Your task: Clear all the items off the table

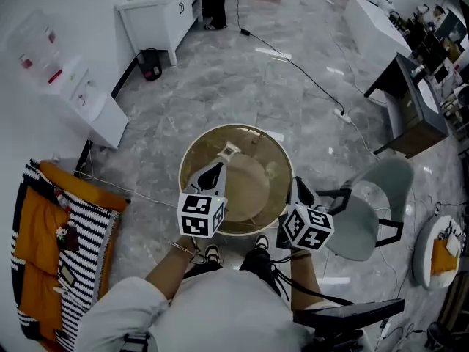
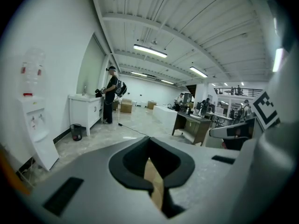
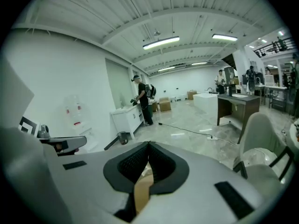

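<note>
- The left gripper (image 1: 219,166) (image 2: 149,142) hovers over the near left part of the round tan surface (image 1: 253,196). Its jaws are pressed together with nothing between them.
- The right gripper (image 1: 297,182) (image 3: 148,146) sits at the surface's near right edge, jaws likewise closed and empty.
- A small pale item (image 1: 229,151), too small to identify, lies near the far edge, just ahead of the left gripper.
- A grey chair (image 1: 375,196) stands right of the surface.
</note>
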